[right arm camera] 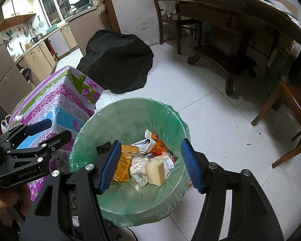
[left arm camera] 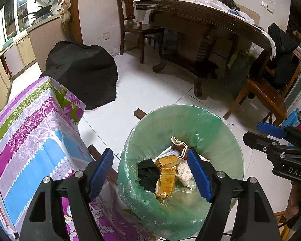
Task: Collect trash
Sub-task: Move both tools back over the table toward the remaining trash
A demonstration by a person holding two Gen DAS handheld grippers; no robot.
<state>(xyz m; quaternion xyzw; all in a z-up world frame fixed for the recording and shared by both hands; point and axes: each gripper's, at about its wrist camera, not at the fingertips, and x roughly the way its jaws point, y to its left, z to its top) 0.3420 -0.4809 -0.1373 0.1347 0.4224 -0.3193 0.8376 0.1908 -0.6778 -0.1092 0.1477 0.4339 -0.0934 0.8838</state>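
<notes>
Both grippers hang over the bin with nothing between their blue pads: the left gripper (left arm camera: 150, 172) stands wide above the near rim, and the right gripper (right arm camera: 150, 164) is parted a little less, its jaws framing the heap below. Just beneath them the trash bin (right arm camera: 176, 120), lined with a green plastic bag, already holds a pale yellow sponge block (right arm camera: 155, 170), gold packets (left arm camera: 166, 172), crumpled foil, a black wad and torn paper, so several pieces look collected. Beside the bin on the left is a table (left arm camera: 40, 124) under a floral purple, blue and green cloth, bare over most of what shows. Farther off, the white tiled floor (right arm camera: 220, 130) looks largely clear apart from small specks, so little trash appears left nearby. Beyond lie a black covered mound (left arm camera: 82, 70) and a dark wooden dining table (left arm camera: 200, 18).
</notes>
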